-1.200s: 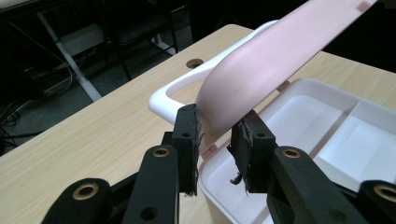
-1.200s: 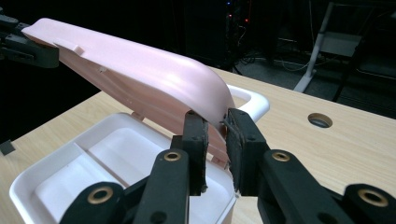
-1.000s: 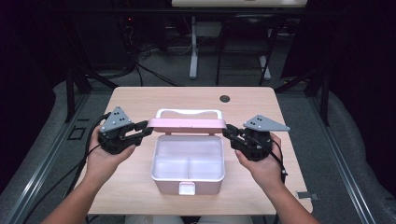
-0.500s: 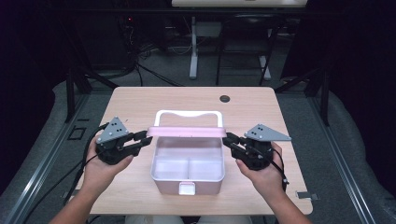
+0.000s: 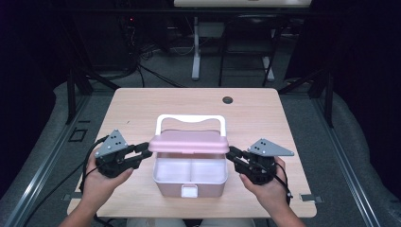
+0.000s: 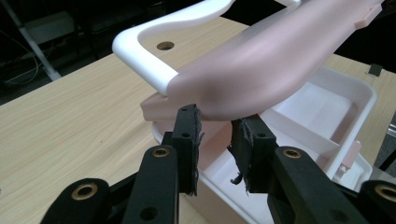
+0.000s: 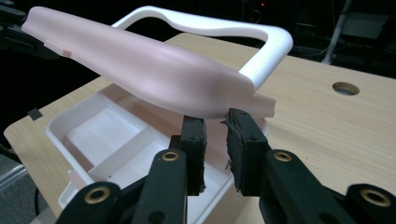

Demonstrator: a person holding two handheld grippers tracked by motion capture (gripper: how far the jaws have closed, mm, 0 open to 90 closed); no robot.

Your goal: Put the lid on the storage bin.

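A pink lunch box (image 5: 166,188) with a white divided inside stands on the wooden table (image 5: 137,109). Its pink lid (image 5: 189,142), with a white handle (image 5: 189,118) behind it, hangs tilted over the back half of the box, front edge raised. My left gripper (image 5: 144,151) touches the lid's left end and my right gripper (image 5: 231,155) its right end. In the left gripper view the lid (image 6: 280,60) sits over the tips of my left gripper (image 6: 215,126). The right gripper view shows the lid (image 7: 154,70) likewise over my right gripper (image 7: 215,121). Both pairs of jaws stand apart, nothing between the pads.
A round cable hole (image 5: 228,100) lies at the table's far right. A white latch (image 5: 189,190) sits on the box's front wall. Dark floor, cables and desk legs lie beyond the table's far edge.
Both grippers have come down and toward the near edge. The lid has swung from upright at the back down over the box, and the white handle now shows behind it.
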